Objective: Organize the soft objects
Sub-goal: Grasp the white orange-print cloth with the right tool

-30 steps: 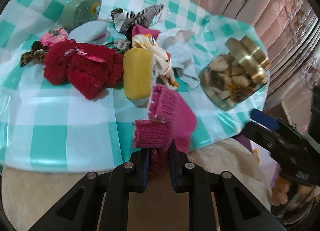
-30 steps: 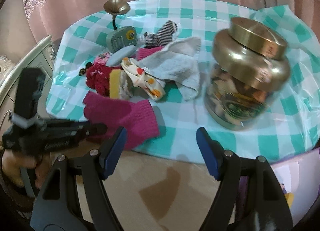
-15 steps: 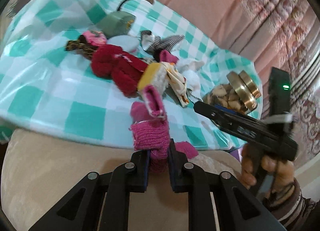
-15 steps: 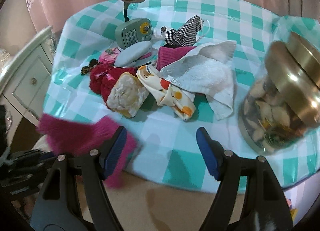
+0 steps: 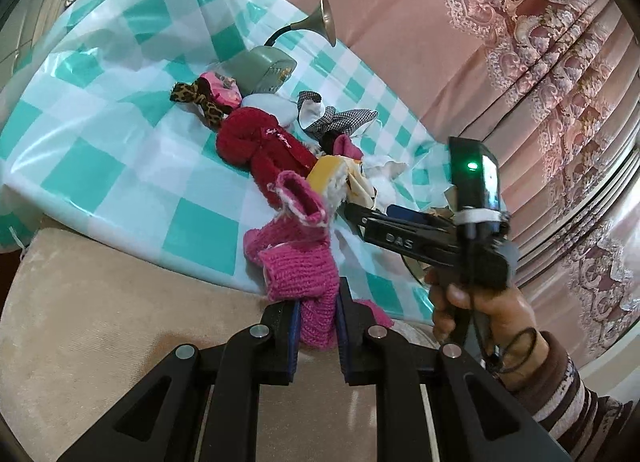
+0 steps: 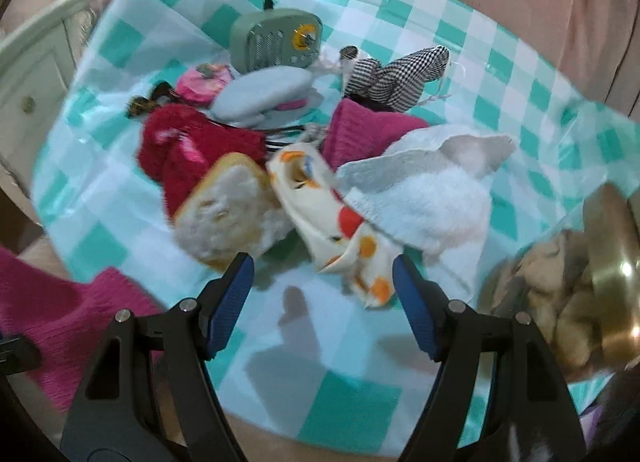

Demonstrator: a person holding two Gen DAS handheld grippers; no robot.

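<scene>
1. Between the left gripper's [image 5: 316,320] blue pads, off the table's near edge: a magenta knitted glove [image 5: 298,258], clamped near one end, the rest bunched and flopping above the jaws.
2. Handling, judged: light, limp, stretchy knit; won't slip or break, but loose parts will drag. A pinch at the cuff or mid-body is enough.
3. Right gripper [image 6: 322,294]: jaws wide, nothing between them, hanging over the white orange-spotted cloth [image 6: 332,222] beside the bread-slice plush [image 6: 228,210].
4. Further back on the teal-checked tablecloth [image 6: 344,402]: red fuzzy knit item [image 5: 260,146], white towel [image 6: 432,190], checked fabric piece [image 6: 396,70].
5. Only container: glass jar with brass lid [image 6: 576,302], shut, packed with pale beige lumps; can't identify them.
</scene>
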